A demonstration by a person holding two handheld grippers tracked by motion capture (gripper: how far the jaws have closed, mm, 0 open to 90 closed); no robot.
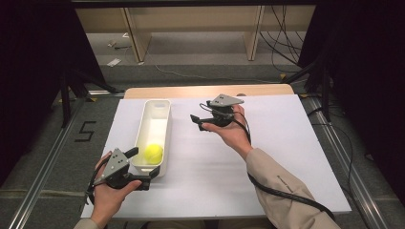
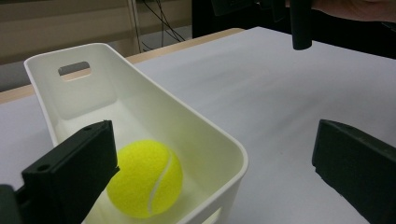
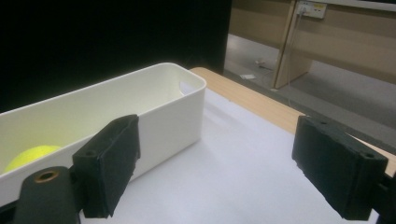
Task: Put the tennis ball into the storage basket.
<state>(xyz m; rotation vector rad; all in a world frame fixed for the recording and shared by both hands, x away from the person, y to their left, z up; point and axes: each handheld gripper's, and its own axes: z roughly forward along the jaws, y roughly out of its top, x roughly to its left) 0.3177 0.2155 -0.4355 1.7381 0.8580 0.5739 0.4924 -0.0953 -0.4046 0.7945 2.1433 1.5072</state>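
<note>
The white worktop (image 1: 267, 157) is carrying a white bin (image 1: 152, 117) containing 1 tennis ball (image 1: 154, 153). The left tool (image 1: 143, 167) is straddling the bin's near end, jaws apart; the right tool (image 1: 197, 122) is hovering beside the bin, jaws apart, empty.

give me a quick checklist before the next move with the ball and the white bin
1. Tennis ball lies inside the white bin, at its near end: ok.
2. Bin stands upright on the white table sheet, not tipped: ok.
3. Left gripper sits at the bin's near end with its jaws astride the near right corner, one inside by the ball and one outside; jaws open, whether a pad touches the wall: cannot tell.
4. Right gripper is held clear to the right of the bin, jaws open, nothing between them: ok.
5. Sheet between the right gripper and the bin is free of obstacles: ok.
</note>
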